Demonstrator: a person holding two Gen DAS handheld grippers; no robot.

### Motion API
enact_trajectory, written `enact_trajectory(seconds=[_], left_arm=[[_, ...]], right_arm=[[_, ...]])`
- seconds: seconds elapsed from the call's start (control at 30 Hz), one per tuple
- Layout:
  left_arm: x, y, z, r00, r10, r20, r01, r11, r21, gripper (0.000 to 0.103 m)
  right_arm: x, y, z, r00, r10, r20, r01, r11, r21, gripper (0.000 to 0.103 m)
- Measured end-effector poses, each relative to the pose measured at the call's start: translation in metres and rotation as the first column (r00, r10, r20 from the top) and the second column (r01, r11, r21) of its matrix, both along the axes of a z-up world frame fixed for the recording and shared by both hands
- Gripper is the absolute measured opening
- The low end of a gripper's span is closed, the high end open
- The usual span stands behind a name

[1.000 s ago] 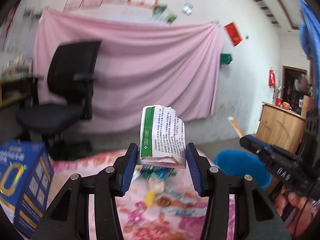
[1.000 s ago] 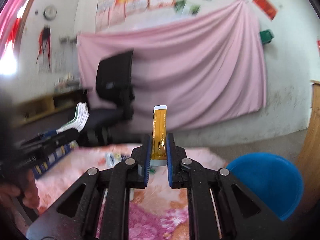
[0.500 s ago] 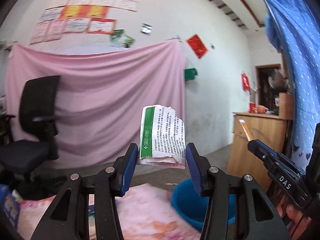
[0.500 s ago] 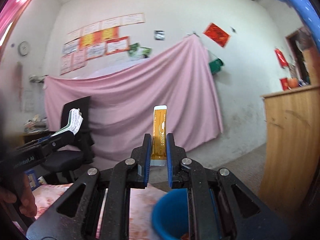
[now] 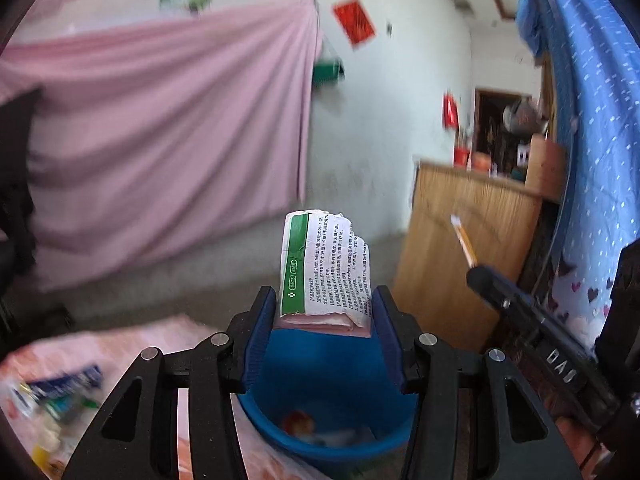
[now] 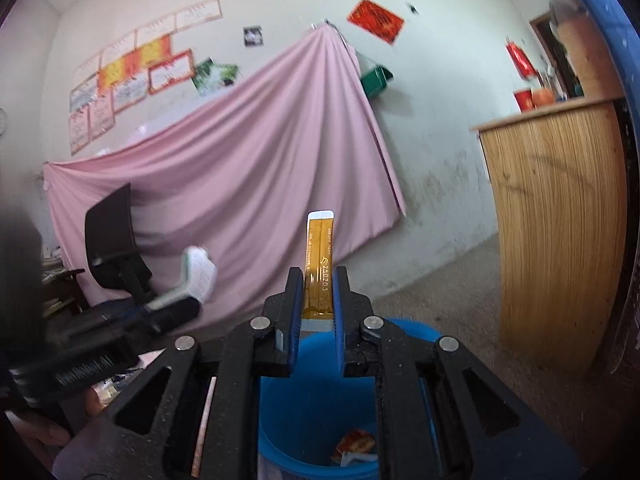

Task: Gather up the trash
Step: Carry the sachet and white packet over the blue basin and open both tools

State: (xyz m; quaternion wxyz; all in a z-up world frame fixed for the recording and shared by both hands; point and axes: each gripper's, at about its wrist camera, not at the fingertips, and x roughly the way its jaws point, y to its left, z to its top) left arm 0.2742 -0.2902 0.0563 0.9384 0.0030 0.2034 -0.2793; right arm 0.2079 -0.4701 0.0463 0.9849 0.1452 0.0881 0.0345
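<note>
Above a blue bucket (image 5: 340, 432), the left gripper (image 5: 324, 308) clamps a torn printed packet (image 5: 326, 272) upright between its blue pads, while the right gripper (image 6: 316, 300) pinches a slim orange sachet (image 6: 320, 264) over the same bucket. Scraps at the bucket's bottom (image 6: 356, 450) are too blurred to identify.

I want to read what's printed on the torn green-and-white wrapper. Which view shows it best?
The left wrist view: the wrapper sits sharp and face-on in the left gripper. In the right wrist view it is only a small, blurred, edge-on shape.
</note>
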Motion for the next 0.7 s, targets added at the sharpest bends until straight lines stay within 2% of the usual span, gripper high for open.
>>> enact_trajectory(seconds=[0.07,0.23,0.37,0.47,0.63,0.7], left_arm=[[0.014,-0.006,-0.009,0.998,-0.004,-0.069,0.004,1.000,0.009,0.044],[0.035,-0.013,-0.015,0.984,0.017,-0.179,-0.014,1.000,0.020,0.044],[0.049,-0.019,-0.022,0.961,0.025,-0.277,-0.019,0.999,0.026,0.044],[0.059,-0.018,-0.029,0.938,-0.002,-0.347,0.007,1.000,0.014,0.044],[0.071,-0.006,-0.033,0.913,0.020,-0.408,-0.022,1.000,0.000,0.045],[0.072,-0.002,-0.032,0.911,0.034,-0.412,-0.039,0.999,-0.006,0.050]], right_arm=[[0.007,-0.002,-0.005,0.999,-0.013,-0.037,0.014,1.000,0.003,0.042],[0.018,-0.005,-0.019,0.994,-0.014,-0.112,0.016,1.000,0.012,0.042],[0.029,-0.008,-0.029,0.986,-0.001,-0.167,0.006,1.000,0.030,0.042],[0.037,-0.010,-0.036,0.981,-0.018,-0.193,0.025,0.999,0.034,0.042],[0.049,-0.014,-0.044,0.974,-0.037,-0.222,0.048,0.998,0.046,0.044],[0.052,-0.015,-0.046,0.972,-0.035,-0.231,0.047,0.998,0.048,0.045]])
